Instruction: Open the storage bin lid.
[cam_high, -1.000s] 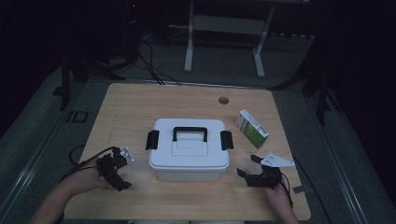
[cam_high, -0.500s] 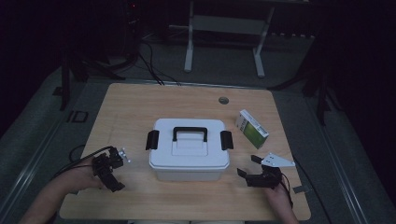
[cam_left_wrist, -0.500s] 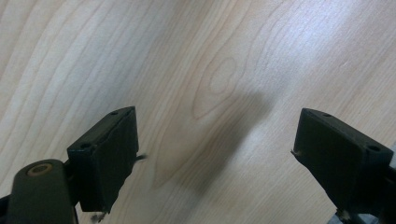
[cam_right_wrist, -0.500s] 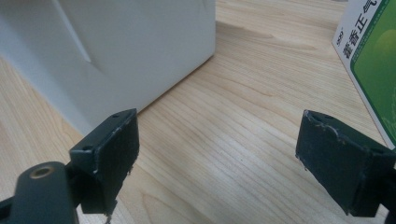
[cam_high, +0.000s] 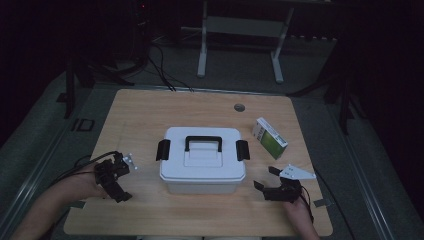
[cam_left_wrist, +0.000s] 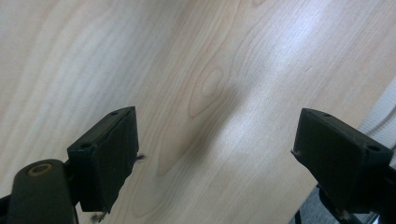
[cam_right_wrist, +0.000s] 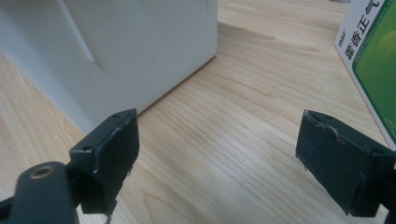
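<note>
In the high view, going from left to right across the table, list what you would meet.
left gripper → white box with a black handle → right gripper → green and white carton

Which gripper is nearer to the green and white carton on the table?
Right. The right gripper sits just in front of the carton, slightly to its left; the left gripper is beyond the white box, at the opposite side.
</note>
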